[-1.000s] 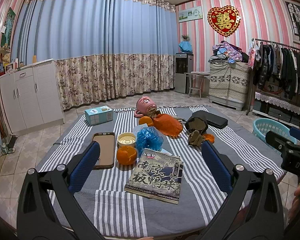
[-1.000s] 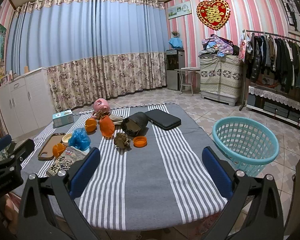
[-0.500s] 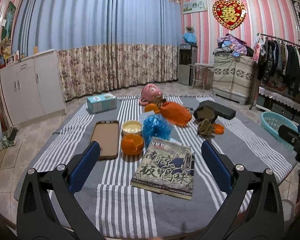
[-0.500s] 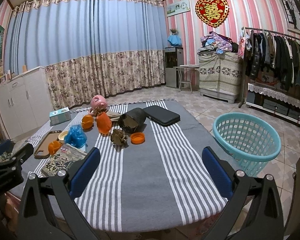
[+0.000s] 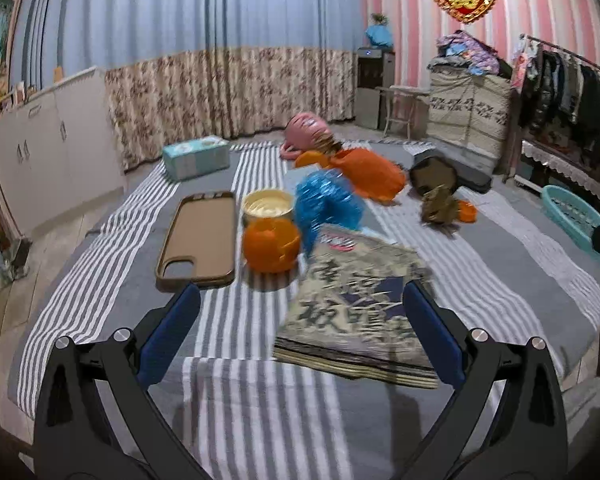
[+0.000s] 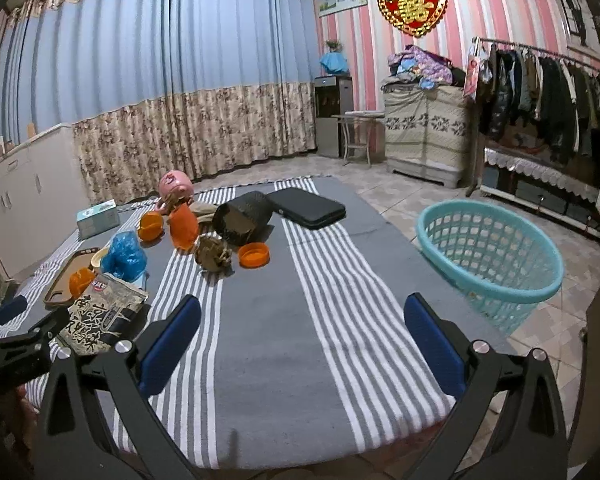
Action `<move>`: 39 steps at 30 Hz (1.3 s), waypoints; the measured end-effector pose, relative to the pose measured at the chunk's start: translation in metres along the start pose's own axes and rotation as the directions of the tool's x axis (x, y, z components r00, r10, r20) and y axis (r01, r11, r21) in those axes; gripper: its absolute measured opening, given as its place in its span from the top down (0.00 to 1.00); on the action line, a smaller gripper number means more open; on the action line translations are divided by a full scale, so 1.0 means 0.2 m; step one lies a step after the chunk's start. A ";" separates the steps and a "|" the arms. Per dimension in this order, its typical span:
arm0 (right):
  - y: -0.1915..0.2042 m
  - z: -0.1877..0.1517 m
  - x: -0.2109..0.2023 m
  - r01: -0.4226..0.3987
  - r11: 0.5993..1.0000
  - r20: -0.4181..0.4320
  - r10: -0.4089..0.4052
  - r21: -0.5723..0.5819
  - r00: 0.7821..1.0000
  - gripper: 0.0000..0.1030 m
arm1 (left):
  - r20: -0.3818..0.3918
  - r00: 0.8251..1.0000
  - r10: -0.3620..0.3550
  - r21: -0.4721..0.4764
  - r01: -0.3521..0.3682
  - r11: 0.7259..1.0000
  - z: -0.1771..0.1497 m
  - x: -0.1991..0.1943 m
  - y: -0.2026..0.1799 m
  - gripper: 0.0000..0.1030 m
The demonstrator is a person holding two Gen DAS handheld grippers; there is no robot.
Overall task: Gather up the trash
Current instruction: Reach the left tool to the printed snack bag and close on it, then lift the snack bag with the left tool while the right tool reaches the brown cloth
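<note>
Trash lies scattered on the grey striped table [image 5: 244, 412]: a printed food bag [image 5: 356, 312], an orange peel [image 5: 270, 244], a blue crinkled wrapper [image 5: 328, 204], an orange bag [image 5: 366, 174] and a brown crumpled wad [image 5: 438, 206]. My left gripper [image 5: 298, 332] is open and low over the table, its right finger beside the food bag's near corner. My right gripper [image 6: 300, 344] is open above bare cloth, holding nothing. The same food bag [image 6: 100, 312], wad [image 6: 214, 256] and an orange lid [image 6: 254, 255] appear in the right wrist view. A teal basket [image 6: 492, 264] stands off the table's right side.
A phone case [image 5: 200, 240], a cream cup [image 5: 268, 206], a tissue box [image 5: 196, 158], a pink piggy bank [image 5: 306, 134], a dark round container [image 6: 242, 222] and a black flat case [image 6: 306, 208] also sit on the table. Cabinets stand left, a clothes rack right.
My left gripper has dropped and moved forward toward the food bag, which now looks larger and blurred. The right gripper has barely shifted. Both stayed open.
</note>
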State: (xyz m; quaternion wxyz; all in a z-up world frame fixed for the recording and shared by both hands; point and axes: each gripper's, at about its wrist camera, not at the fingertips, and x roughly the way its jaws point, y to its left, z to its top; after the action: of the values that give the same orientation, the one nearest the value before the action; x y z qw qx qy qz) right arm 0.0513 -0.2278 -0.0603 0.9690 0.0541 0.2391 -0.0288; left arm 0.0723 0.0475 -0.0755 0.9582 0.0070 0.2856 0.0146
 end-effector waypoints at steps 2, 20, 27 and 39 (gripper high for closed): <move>0.01 -0.01 0.02 -0.004 1.000 -0.014 0.004 -0.008 1.000 0.04 | -0.030 1.000 0.000 -0.003 0.000 1.000 -0.01 0.06 0.02 0.08; 0.06 -0.05 0.10 0.014 0.998 -0.085 -0.019 -0.056 0.996 0.04 | -0.159 0.978 -0.133 0.059 0.143 0.988 -0.08 0.20 -0.08 0.52; 0.09 -0.07 0.10 0.016 0.996 -0.083 -0.023 -0.084 0.996 0.04 | -0.174 0.972 -0.159 0.065 0.173 0.983 -0.06 0.19 -0.09 0.95; 0.09 -0.02 0.13 0.007 0.998 -0.095 -0.012 -0.062 0.995 0.04 | -0.054 0.986 -0.157 0.117 0.163 0.980 0.08 0.06 -0.11 0.99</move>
State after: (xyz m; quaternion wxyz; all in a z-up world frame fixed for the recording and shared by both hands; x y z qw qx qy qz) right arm 0.0742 -0.2098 -0.0744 0.9576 0.0246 0.2862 -0.0235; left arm 0.0903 0.0256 -0.0695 0.9474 0.0415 0.3071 -0.0795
